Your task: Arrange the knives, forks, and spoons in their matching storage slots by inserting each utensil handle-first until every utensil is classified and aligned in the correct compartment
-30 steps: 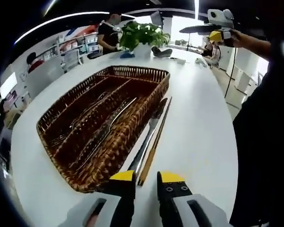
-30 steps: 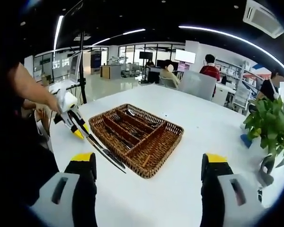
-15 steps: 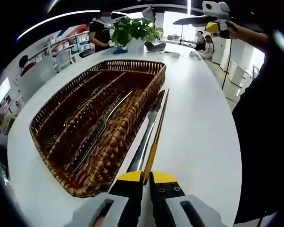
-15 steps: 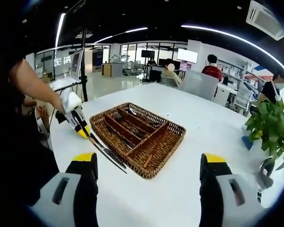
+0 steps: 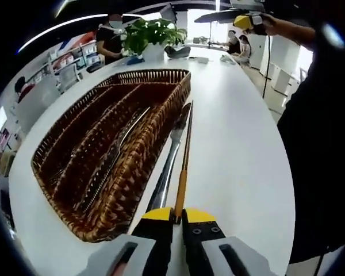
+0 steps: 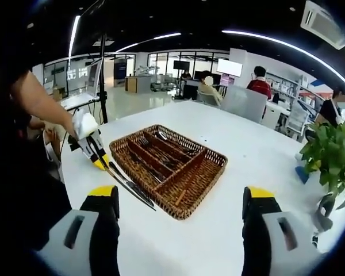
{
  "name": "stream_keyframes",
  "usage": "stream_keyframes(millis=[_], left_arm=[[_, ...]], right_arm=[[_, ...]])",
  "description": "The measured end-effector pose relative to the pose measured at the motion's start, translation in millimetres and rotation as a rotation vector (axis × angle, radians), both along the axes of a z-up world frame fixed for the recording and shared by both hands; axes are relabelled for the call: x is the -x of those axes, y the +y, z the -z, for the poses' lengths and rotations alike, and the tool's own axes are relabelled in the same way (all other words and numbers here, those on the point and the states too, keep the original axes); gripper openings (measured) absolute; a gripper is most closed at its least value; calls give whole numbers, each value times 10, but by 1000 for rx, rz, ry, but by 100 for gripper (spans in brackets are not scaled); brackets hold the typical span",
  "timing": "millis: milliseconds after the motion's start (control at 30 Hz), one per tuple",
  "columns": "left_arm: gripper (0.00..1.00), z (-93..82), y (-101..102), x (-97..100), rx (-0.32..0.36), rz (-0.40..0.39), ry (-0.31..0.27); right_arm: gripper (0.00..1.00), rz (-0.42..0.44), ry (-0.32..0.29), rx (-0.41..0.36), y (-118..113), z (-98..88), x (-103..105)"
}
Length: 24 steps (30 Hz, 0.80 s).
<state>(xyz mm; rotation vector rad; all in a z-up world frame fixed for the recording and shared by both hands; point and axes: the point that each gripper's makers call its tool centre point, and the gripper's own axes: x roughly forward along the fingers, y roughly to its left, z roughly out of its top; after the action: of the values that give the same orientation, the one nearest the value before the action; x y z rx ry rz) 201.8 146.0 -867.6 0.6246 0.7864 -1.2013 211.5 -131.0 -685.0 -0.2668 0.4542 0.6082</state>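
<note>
A brown wicker tray [image 5: 122,202] with long compartments lies on the white table, and metal cutlery [image 5: 116,154] rests in its slots. Along its right side lie a metal knife [image 5: 168,168] and thin wooden chopsticks [image 5: 185,158]. My left gripper [image 5: 178,215] is shut on the near end of the chopsticks. In the right gripper view the left gripper [image 6: 96,154] sits at the tray's [image 6: 214,170] left corner with the long utensils pointing away from it. My right gripper [image 6: 181,196] is held high above the table, open and holding nothing; it also appears as the right gripper [image 5: 245,20] in the left gripper view.
A potted plant [image 5: 150,33] stands beyond the tray's far end, and the same plant [image 6: 328,150] is at the right of the right gripper view. People sit and stand at desks in the background. The person's arm [image 6: 37,106] and dark clothing are at the table's near edge.
My left gripper, open one second ago, has shut on the chopsticks' near end. Its view has since edged forward along the tray. The right gripper has barely moved.
</note>
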Motion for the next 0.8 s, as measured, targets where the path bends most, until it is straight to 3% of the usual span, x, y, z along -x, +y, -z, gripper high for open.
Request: stream_keyframes(millis=[100,200,333,400,467,800], left_arm=[[6,-1,-2,4,-5,7,-6],[9,-7,-18,38,2,-11,29],[10,13,-5,37,-16,10,10],[5,14,-5,44,-21,29,-9],[5,5,-21,61,-41,96,-46],[4,-28,-21,50,-92,127,-80]], right_arm=[[90,1,0,0,-10,5,1],[90,0,3,2,-13,18,9],[90,-3,3,1,-3,16,17],[90,-5,5,2,5,22,22],[90,-9,7,2,15,27,27],[90,-14,1,2,32,2,2]])
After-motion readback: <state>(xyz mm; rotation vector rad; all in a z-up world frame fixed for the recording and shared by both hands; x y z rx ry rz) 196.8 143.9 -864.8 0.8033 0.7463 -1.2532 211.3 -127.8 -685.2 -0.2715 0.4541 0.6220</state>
